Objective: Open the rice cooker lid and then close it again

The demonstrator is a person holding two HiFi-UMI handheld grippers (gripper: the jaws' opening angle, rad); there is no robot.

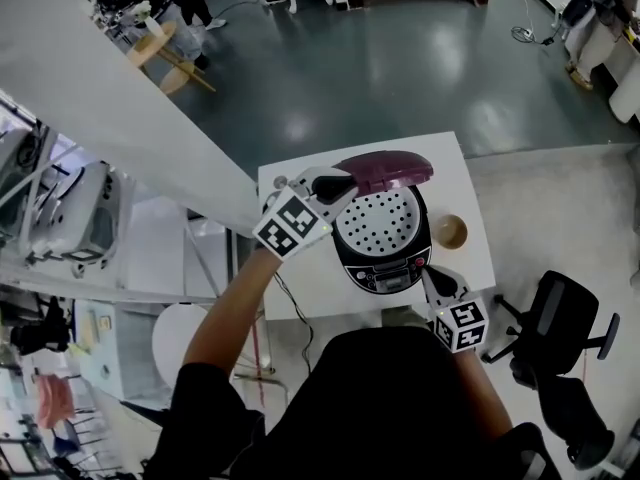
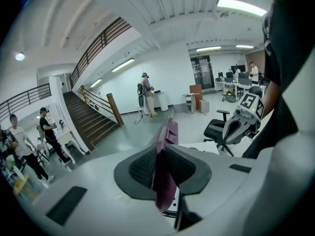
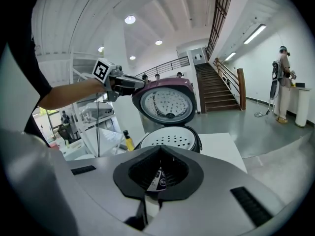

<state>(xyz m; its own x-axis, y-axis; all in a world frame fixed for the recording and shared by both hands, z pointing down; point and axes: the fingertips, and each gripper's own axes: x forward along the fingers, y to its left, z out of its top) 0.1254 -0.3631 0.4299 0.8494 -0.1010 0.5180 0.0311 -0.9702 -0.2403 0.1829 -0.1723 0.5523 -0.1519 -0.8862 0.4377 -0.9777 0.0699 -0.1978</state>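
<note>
Right gripper [image 1: 432, 280], jaws pressed together on nothing, hovers at the front of the rice cooker [image 1: 390, 268] on the white table [image 1: 470, 183], while the left gripper [image 1: 345, 183] pinches the raised purple lid [image 1: 385, 168] by its edge, seemingly a shallow bite, so it could slip and slam down.

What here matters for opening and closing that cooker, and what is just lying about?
Job: rice cooker; purple lid, clamped in the jaws of the left gripper; right gripper, shut.
Lying about: small brown bowl; yellow bottle; office chair.
</note>
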